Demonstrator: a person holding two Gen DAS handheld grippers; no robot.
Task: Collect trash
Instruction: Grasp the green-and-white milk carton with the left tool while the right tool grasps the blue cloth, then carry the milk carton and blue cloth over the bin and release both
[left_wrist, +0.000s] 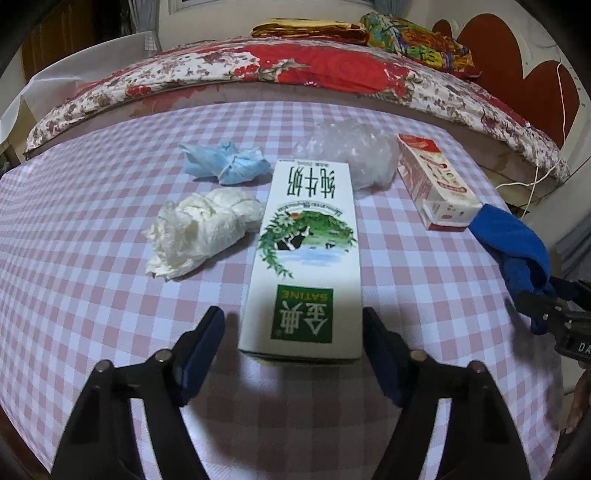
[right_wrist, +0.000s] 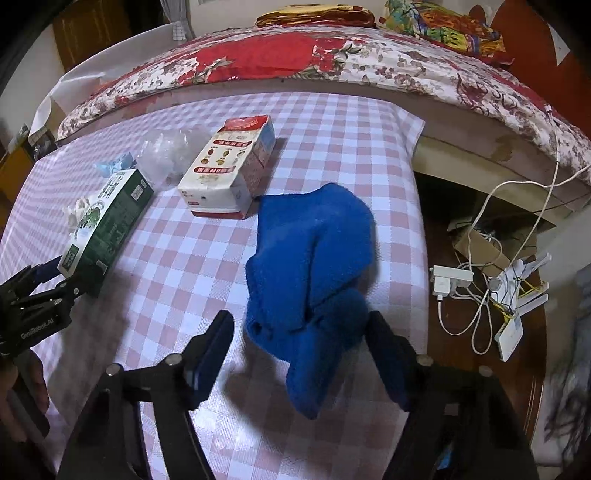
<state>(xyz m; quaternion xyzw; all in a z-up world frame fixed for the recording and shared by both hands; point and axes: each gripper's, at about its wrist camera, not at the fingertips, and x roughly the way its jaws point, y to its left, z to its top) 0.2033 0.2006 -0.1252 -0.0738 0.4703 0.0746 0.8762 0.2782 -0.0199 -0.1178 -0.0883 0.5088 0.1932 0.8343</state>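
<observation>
Pink-white checked tabletop (left_wrist: 92, 258): trash spread across it.
Tall white-green milk carton (left_wrist: 306, 258): laid flat, long axis running straight away from left tool (left_wrist: 293, 347); near end bracketed between spread pads, gap seen each side, not gripped.
Crumpled blue cloth (right_wrist: 314, 266): straddled by right tool (right_wrist: 301, 354), apparently not clamped.

In the right wrist view, the green milk carton (right_wrist: 107, 218) is hiding most of the blue face mask (right_wrist: 114, 164) and white tissue (right_wrist: 75, 210); lower left, a hand (right_wrist: 22, 391) is running off-frame.
</observation>
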